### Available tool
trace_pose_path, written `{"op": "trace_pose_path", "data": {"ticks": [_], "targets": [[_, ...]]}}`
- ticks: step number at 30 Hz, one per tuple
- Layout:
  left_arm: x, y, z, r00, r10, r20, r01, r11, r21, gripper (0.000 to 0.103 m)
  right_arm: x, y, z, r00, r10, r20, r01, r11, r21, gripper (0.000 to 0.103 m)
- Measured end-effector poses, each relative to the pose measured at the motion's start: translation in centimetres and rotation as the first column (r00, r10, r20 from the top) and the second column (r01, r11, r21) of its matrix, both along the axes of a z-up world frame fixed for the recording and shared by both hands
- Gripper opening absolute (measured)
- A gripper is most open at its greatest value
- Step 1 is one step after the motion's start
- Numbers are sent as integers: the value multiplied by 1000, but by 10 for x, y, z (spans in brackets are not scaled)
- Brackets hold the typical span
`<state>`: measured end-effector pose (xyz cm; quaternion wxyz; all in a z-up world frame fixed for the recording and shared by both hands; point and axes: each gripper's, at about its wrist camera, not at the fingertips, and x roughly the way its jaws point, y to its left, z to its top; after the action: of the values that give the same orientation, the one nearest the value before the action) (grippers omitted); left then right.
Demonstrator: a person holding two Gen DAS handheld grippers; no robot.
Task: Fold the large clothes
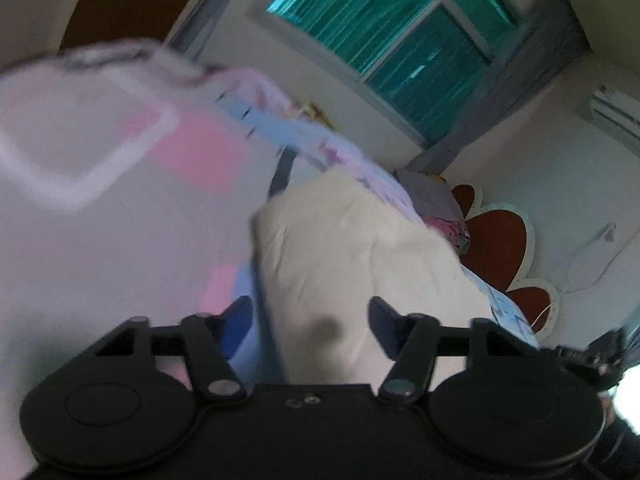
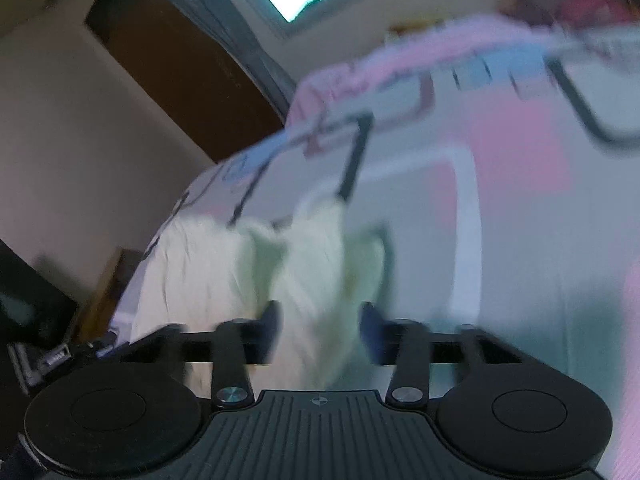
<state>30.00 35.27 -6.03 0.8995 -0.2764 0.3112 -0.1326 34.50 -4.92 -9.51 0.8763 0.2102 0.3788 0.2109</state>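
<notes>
A white garment (image 1: 352, 248) lies bunched on a bed covered by a pale sheet with pink and blue patches (image 1: 120, 240). In the left wrist view my left gripper (image 1: 310, 322) stands open over the garment's near edge. The cloth lies between its blue fingertips, and a gap shows beside the left pad (image 1: 236, 326). In the right wrist view the same white garment (image 2: 208, 264) is gathered into a fold that fills the space between the pads of my right gripper (image 2: 320, 324), which is shut on it. Both views are blurred.
A window with a teal blind (image 1: 384, 40) and grey curtains is in the far wall. A red and white flower-shaped headboard (image 1: 500, 248) is at the right. A dark wooden door (image 2: 180, 52) stands at the left, with dark items on the floor (image 2: 36, 336) beside the bed.
</notes>
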Motion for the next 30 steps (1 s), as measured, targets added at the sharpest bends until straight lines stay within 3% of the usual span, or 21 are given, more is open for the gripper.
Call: {"op": "trace_pose_path", "data": {"ticks": [4,6,10,15,18,24,30], "targets": [[48,-51,33,994,-74,75,66,993,100,45,29,80,31,991,83,107,-69,989,-129,33],[71,-86,43,986,-143,91,125,976,178,45,42,119,32,982,141,127,-113,972,-204,33],[101,-137,41,969,-241,59,220,943,249,42,62,160,-5,980,186,76,-153,935,-320,33],[111,-157,12,964,-266,-8,256,917,307,42,73,144,-52,993,119,-10,-115,929,-351,33],[113,-157,-5,964,-263,-32,260,920,293,42,77,135,-72,995,96,-33,-101,934,-343,33],[122,-175,-20,961,-269,-63,273,886,375,42,70,118,-89,998,61,-31,-67,955,-289,33],[121,-175,-27,954,-287,-88,299,873,384,42,66,113,-83,997,61,-43,-71,957,-282,33]]}}
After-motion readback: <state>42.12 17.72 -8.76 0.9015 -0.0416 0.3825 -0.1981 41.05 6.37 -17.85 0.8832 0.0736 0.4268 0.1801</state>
